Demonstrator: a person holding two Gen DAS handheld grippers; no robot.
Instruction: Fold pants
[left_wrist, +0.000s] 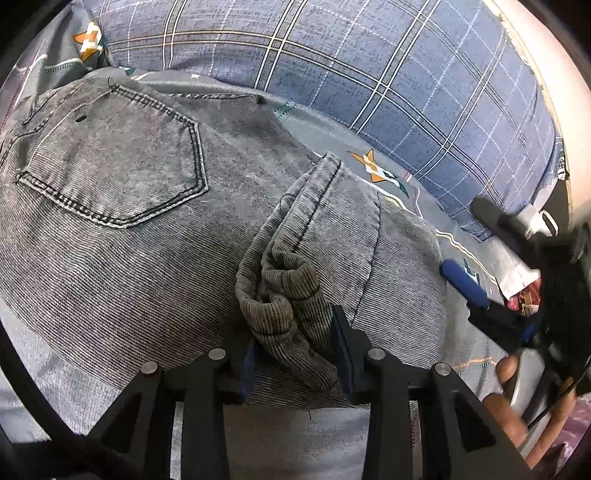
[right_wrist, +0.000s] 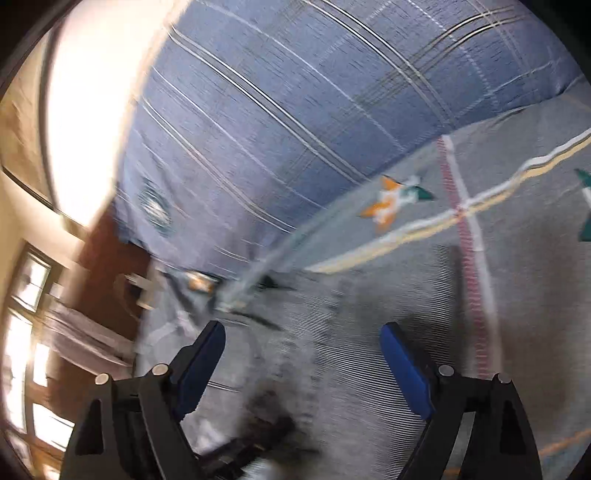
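Observation:
Grey denim pants (left_wrist: 122, 229) lie on a grey patterned bed sheet (left_wrist: 317, 129), back pocket (left_wrist: 122, 162) facing up. My left gripper (left_wrist: 295, 347) is shut on a bunched fold of the pants (left_wrist: 291, 291) and holds it over the flat part. My right gripper (right_wrist: 303, 354) is open and empty, hovering over the pants' grey cloth (right_wrist: 354, 332) near its edge. The right wrist view is blurred. The right gripper's blue finger (left_wrist: 465, 282) also shows in the left wrist view, at the pants' right side.
A blue plaid pillow (left_wrist: 369, 70) lies behind the pants; it also shows in the right wrist view (right_wrist: 288, 110). The sheet (right_wrist: 524, 206) carries orange and green star prints. A hand (left_wrist: 517, 398) grips the right tool. A window (right_wrist: 26, 354) is at far left.

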